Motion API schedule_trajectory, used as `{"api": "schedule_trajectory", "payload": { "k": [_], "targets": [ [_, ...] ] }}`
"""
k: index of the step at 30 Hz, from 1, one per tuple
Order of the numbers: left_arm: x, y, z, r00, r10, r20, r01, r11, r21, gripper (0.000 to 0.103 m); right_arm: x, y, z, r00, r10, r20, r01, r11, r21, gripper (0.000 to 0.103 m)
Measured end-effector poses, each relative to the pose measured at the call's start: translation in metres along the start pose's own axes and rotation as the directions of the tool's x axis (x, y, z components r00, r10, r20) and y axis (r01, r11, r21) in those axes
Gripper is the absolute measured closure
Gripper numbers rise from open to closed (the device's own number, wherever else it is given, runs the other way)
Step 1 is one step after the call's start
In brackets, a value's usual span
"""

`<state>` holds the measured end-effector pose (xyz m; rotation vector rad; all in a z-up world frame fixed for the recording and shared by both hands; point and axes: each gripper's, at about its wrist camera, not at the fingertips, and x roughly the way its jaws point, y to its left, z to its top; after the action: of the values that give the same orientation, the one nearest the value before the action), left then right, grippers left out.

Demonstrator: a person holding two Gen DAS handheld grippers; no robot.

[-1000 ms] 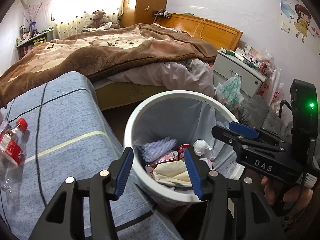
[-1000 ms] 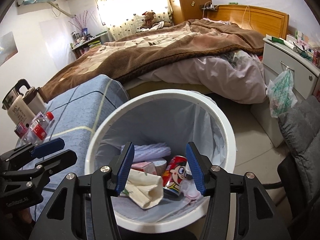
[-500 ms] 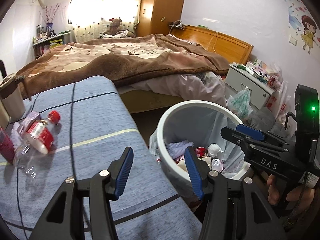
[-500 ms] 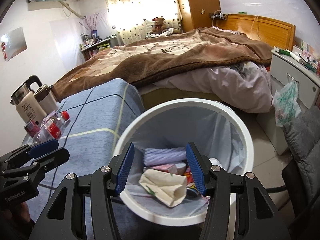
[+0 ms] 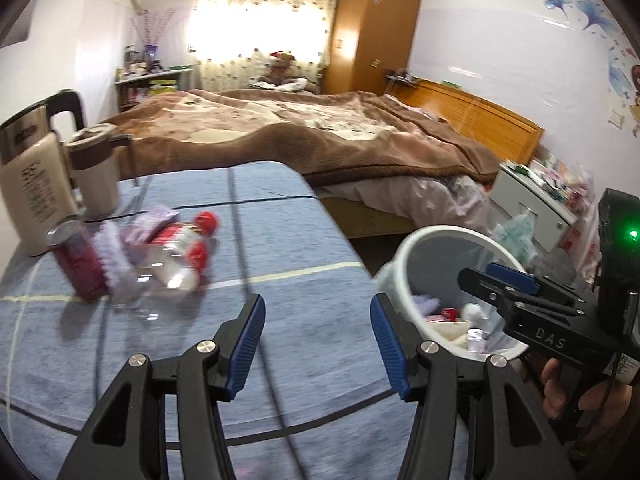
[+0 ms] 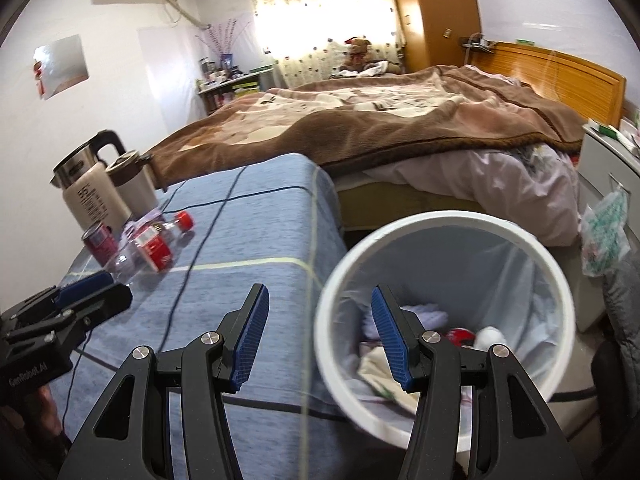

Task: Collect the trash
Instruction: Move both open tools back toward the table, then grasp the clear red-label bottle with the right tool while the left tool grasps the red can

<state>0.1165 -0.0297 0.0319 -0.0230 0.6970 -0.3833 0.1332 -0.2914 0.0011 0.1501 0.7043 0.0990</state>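
The left gripper (image 5: pixel 317 338) hung over the blue table (image 5: pixel 280 248) with its jaws apart and nothing between them; they had just been opening a little. The right gripper (image 6: pixel 318 336) also stood open and empty, its left pad over the table edge and its right pad over the bin (image 6: pixel 532 240).

The bin, white with a clear liner, stood on the floor against the table's side, at about 3 o'clock from the left gripper. In it lay a crumpled cream wrapper (image 6: pixel 380 372), a lilac textured cloth (image 6: pixel 430 316), a red can (image 6: pixel 460 336) and a white wad (image 6: pixel 490 334) (all partly hidden by the pad and blurred).

On the table, at about 10 o'clock from both grippers, the remaining trash lay bunched together: a clear bottle (image 6: pixel 154 250) with a red cap and label on its side, a dark red can (image 6: pixel 100 242) upright just beside it, and a lilac wrapper (image 5: pixel 154 218) touching both. Behind them stood a cream flask (image 6: pixel 98 200), a tumbler (image 6: pixel 134 184) with a brown lid and a steel kettle (image 6: pixel 74 168); whether any held anything could not be told.
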Motion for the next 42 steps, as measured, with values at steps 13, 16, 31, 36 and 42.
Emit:
{"api": "schedule_trajectory", "payload": {
  "k": [13, 16, 31, 36, 42],
  "targets": [
    [-0.026, 0.075, -0.018, 0.992, 0.123, 0.010, -0.121, 0.986, -0.111, 0.044, 0.026, 0.064, 0.000, 0.996, 0.082, -0.042, -0.085, 0.994, -0.074, 0.049],
    [-0.031, 0.092, -0.022, 0.989, 0.145, 0.013, -0.142, 0.980, -0.138, 0.043, 0.033, 0.077, 0.002, 0.993, 0.106, -0.056, -0.111, 0.991, -0.081, 0.049],
    [-0.038, 0.166, -0.025, 0.973, 0.232, 0.000, -0.226, 0.947, -0.227, 0.036, 0.090, 0.150, 0.021, 0.962, 0.231, -0.142, -0.240, 0.970, -0.046, 0.049],
    [-0.033, 0.179, -0.023, 0.972, 0.237, -0.007, -0.232, 0.944, -0.233, 0.035, 0.116, 0.171, 0.030, 0.956, 0.240, -0.167, -0.247, 0.969, -0.018, 0.048],
    [-0.026, 0.191, -0.020, 0.974, 0.228, -0.015, -0.225, 0.945, -0.239, 0.035, 0.149, 0.182, 0.039, 0.944, 0.255, -0.210, -0.245, 0.967, 0.072, 0.039]
  ]
}}
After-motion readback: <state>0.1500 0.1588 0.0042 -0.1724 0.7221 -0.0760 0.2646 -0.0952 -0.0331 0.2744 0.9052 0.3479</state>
